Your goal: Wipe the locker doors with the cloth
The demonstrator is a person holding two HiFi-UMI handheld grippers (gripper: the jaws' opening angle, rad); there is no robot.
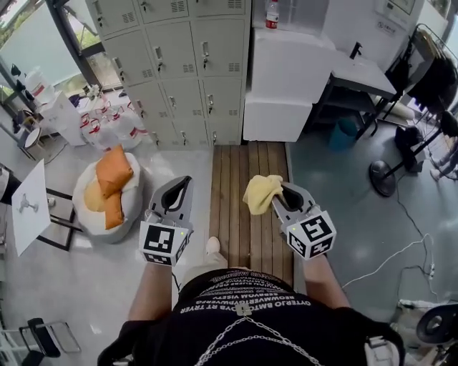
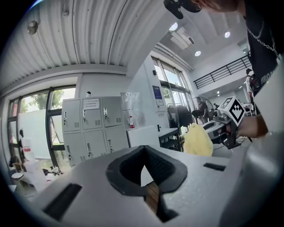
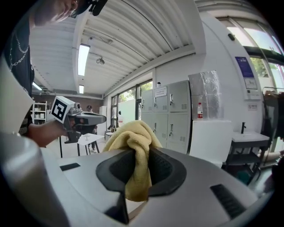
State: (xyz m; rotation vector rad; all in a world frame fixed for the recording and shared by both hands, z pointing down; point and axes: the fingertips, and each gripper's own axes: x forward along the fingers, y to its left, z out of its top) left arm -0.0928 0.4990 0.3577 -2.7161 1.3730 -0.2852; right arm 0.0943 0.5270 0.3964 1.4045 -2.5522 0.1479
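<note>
Grey locker doors (image 1: 179,64) stand several steps ahead, past the wooden floor strip. My right gripper (image 1: 285,191) is shut on a yellow cloth (image 1: 261,193), which bunches out over its tips. In the right gripper view the cloth (image 3: 135,146) is pinched between the dark pads of the right gripper (image 3: 140,155), and the lockers (image 3: 171,119) stand far behind it. My left gripper (image 1: 186,181) is held level beside it, shut with nothing in it. In the left gripper view the left gripper (image 2: 143,150) has its pads meeting, with the lockers (image 2: 88,133) beyond and the cloth (image 2: 197,141) at right.
A white cabinet (image 1: 286,78) with a red bottle (image 1: 272,13) on it stands right of the lockers. A beanbag with orange cushions (image 1: 111,193) lies at left, with bags (image 1: 107,125) behind it. A white table (image 1: 28,207), a blue bin (image 1: 343,132) and a floor fan (image 1: 383,179) flank the wooden strip (image 1: 247,214).
</note>
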